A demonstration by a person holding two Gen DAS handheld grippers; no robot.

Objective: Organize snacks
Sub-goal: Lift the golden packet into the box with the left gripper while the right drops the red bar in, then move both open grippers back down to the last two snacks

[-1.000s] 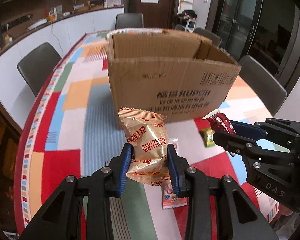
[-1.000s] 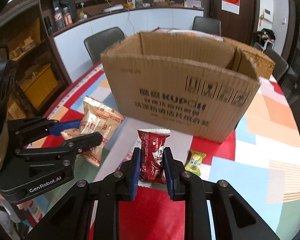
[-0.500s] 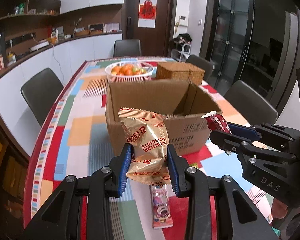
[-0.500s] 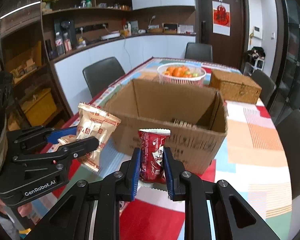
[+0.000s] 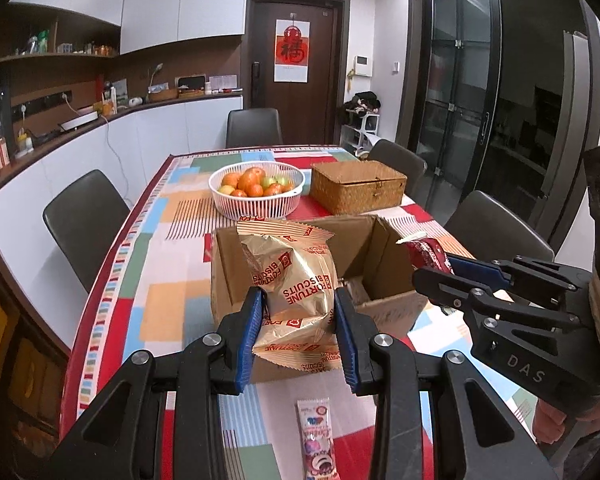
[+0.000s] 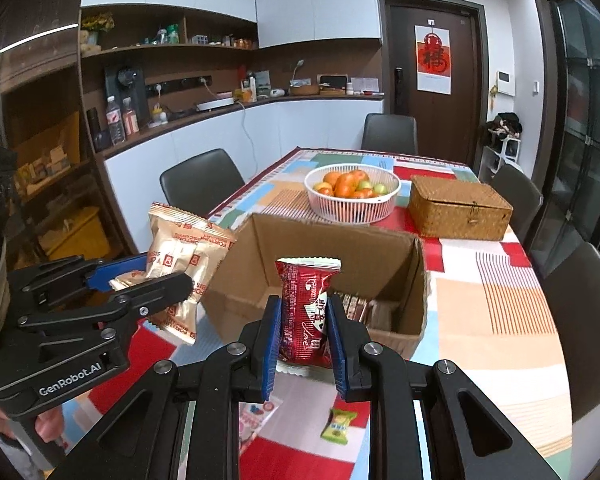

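Two snack packets, gold (image 5: 296, 284) and red (image 6: 305, 312), clamped above the cardboard box (image 6: 380, 248).

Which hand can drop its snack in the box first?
Probably the right. Its gripper holds the red pack lined up with the box opening; the left gripper's gold pack sits nearer the box's left edge.

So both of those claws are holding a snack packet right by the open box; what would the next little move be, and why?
Probably carry both forward over the cardboard box and release: the gold biscuit packet and red packet hang at its near wall, not yet above the opening.
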